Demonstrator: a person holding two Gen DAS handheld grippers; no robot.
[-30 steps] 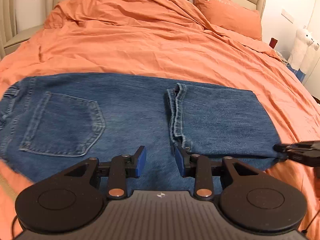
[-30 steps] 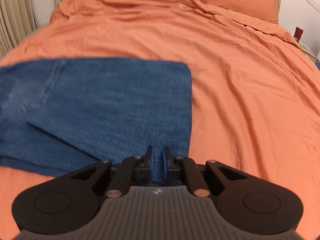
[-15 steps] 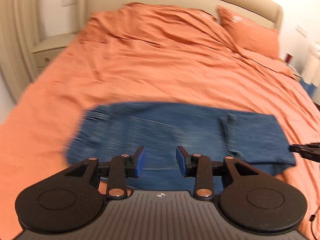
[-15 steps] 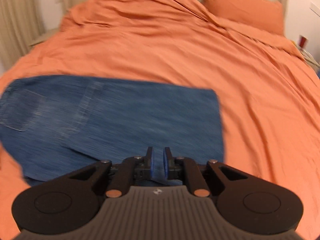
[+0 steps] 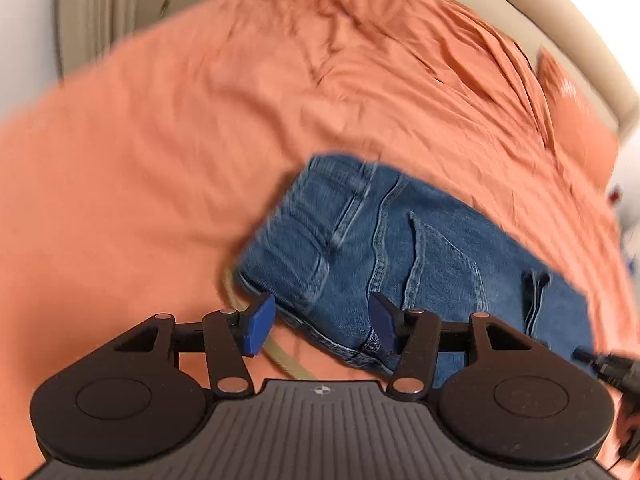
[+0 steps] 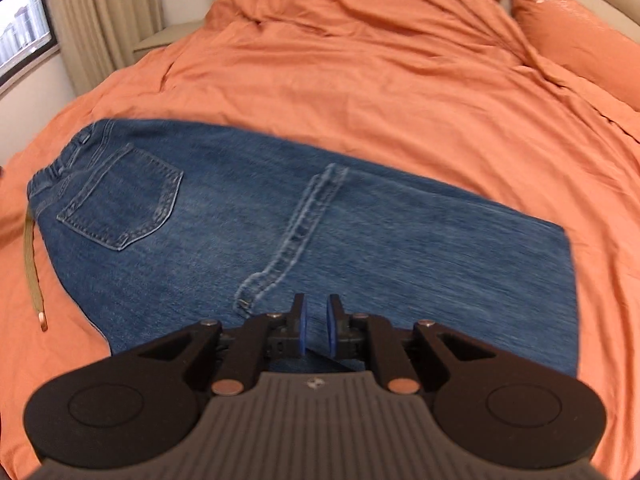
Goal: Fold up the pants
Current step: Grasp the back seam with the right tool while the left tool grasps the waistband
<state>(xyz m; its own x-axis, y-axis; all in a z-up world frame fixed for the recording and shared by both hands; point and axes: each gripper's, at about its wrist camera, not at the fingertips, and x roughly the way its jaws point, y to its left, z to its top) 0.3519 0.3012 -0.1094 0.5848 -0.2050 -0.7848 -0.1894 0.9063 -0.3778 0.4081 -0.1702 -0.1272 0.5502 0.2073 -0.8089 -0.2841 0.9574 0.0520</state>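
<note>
Denim pants (image 6: pixel 304 236) lie flat on the orange duvet (image 6: pixel 360 80), folded over once so the leg hem band, with double stitched rows, runs across the middle of the stack. Fabric is mid-blue, washed, with a coarse twill look. Back patch pocket (image 6: pixel 124 204) faces up near the waistband end, contrast stitching around it. Right edge of the fold is a straight, clean line; overall outline is a long rectangle.

Tan webbing strap (image 6: pixel 34 276) with a coppery metal tip trails from the waist end onto the duvet.

Left gripper (image 5: pixel 320 326): blue pads stand well apart, jaws have just been opening. The waistband corner of the pants sits in view between the fingers, but the pads are not pressing on it. View is motion-blurred.

Right gripper (image 6: pixel 316 330): blue pads nearly together, thin slit between them, nothing visibly clamped. It hovers over the near edge of the pants; whether it touches the cloth I cannot tell.

Duvet is matte cotton, creased, bunched toward the headboard. Matching orange pillow (image 6: pixel 576 28) at the far right corner. Pleated beige curtain (image 6: pixel 100 16) at left.
</note>
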